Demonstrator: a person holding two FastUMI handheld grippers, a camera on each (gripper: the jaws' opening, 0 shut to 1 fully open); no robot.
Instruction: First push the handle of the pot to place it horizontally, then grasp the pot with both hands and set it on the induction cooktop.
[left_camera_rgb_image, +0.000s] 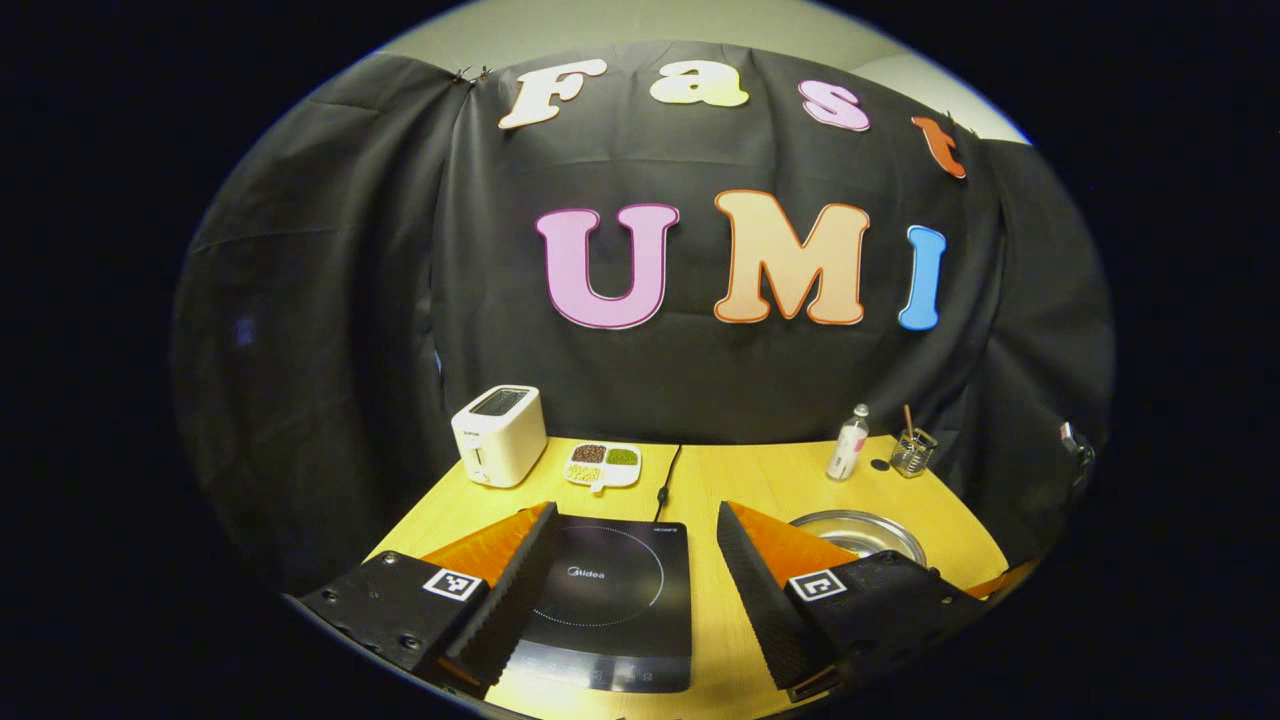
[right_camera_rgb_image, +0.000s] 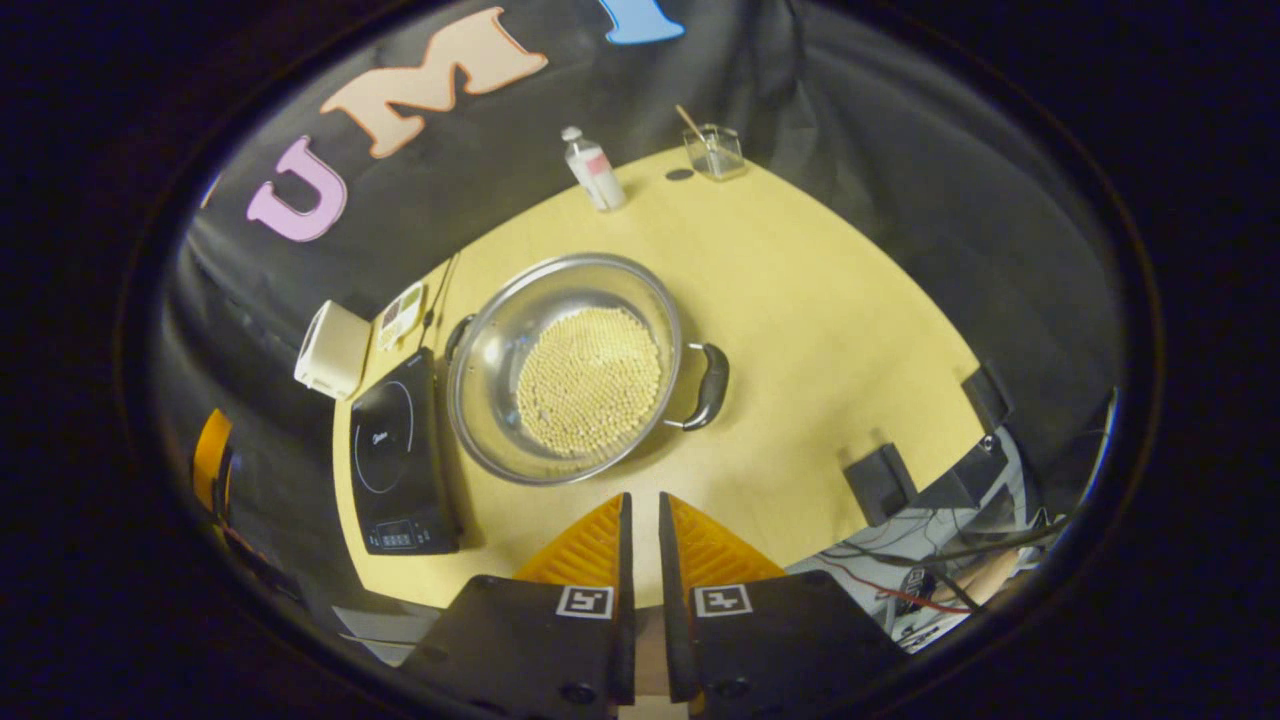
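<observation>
A white toaster (left_camera_rgb_image: 498, 434) stood at the far left of the yellow table (left_camera_rgb_image: 760, 480), beside a small divided dish (left_camera_rgb_image: 603, 465) of beans. The left gripper (left_camera_rgb_image: 635, 570) hung low over the black cooktop (left_camera_rgb_image: 612, 600), its fingers spread wide and holding nothing. To its right lay the steel pot (right_camera_rgb_image: 565, 365), filled with pale beads, just beside the cooktop on the bare table, one black handle (right_camera_rgb_image: 708, 385) pointing toward the table's right side. Above the pot's near rim, the right gripper (right_camera_rgb_image: 640, 545) hovered with its fingers drawn almost together, empty. A small bottle (right_camera_rgb_image: 593, 168) and a glass holder (right_camera_rgb_image: 715, 152) stood at the far edge.
</observation>
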